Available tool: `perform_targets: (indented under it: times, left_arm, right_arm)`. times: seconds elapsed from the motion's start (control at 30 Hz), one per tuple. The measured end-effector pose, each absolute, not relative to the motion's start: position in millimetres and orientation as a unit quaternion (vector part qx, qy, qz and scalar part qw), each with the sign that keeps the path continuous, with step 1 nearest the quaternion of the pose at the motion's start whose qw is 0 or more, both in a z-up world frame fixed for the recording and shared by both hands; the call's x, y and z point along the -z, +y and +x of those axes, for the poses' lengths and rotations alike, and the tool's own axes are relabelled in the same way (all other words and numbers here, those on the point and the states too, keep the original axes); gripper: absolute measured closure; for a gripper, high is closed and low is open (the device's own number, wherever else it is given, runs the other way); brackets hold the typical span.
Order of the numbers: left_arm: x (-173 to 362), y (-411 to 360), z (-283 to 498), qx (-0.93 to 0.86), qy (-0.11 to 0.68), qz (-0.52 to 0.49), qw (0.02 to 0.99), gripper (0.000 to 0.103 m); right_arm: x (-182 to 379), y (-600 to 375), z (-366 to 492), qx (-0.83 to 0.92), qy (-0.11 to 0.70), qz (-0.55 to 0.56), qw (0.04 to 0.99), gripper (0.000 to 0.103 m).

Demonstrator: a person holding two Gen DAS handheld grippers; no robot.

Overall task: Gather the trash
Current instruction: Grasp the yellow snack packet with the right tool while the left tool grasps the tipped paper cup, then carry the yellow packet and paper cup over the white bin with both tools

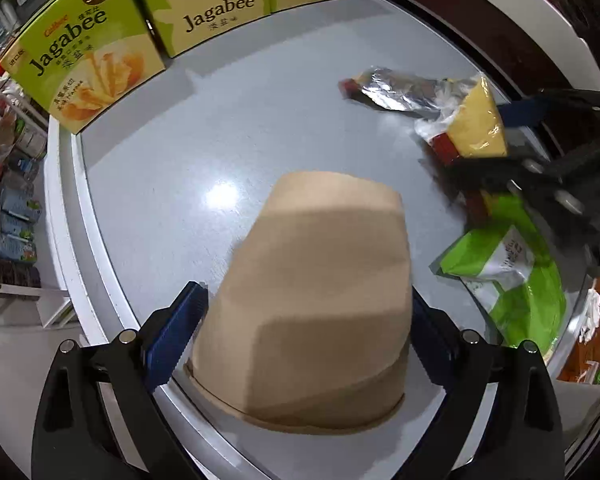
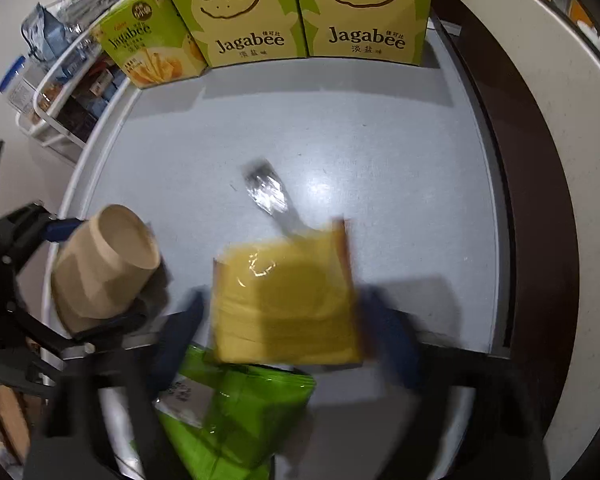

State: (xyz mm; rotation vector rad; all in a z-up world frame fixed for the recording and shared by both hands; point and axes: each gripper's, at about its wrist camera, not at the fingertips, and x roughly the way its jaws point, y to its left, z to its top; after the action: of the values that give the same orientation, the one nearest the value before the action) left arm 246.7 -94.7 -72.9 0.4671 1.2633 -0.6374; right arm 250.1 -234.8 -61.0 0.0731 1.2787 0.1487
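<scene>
While I had the left gripper (image 1: 300, 320) clamped wide on the tan paper cup (image 1: 312, 300) at the near-left edge of the grey table (image 1: 228, 128), the right gripper (image 2: 280, 320) sat around the yellow wrapper (image 2: 288, 296); its jaws were blurred, so I couldn't tell if they pinched it; step looked like bagging trash into the cup; next move needed wrapper over cup mouth; green packet (image 2: 236, 412) crowded near edge; Jagabee boxes (image 2: 256, 16) walled far side; open centre.
</scene>
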Motion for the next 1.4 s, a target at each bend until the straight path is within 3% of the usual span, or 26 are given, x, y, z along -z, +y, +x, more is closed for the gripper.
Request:
perform_targets:
  times: [0.17, 0.57, 0.73, 0.97, 1.4]
  left_arm:
    - [68, -91, 243, 0.287, 0.567, 0.204, 0.745, 0.017]
    - [30, -65, 226, 0.273, 0.538, 0.12, 0.788, 0.02]
    - [37, -64, 218, 0.271, 0.543, 0.15, 0.78, 0.02]
    - [32, -49, 207, 0.27, 0.55, 0.113, 0.782, 0.021]
    - [-11, -23, 171, 0.246, 0.508, 0.07, 0.822, 0.021]
  right_arm:
    - [58, -226, 247, -0.068, 0.585, 0.003, 0.808, 0.045]
    - [21, -224, 237, -0.081, 0.546, 0.013, 0.833, 0.047]
    - [26, -214, 234, -0.085, 0.557, -0.003, 0.826, 0.047]
    - [27, -211, 223, -0.096, 0.564, 0.019, 0.82, 0.048]
    - [-7, -214, 190, -0.117, 0.541, 0.07, 0.83, 0.048]
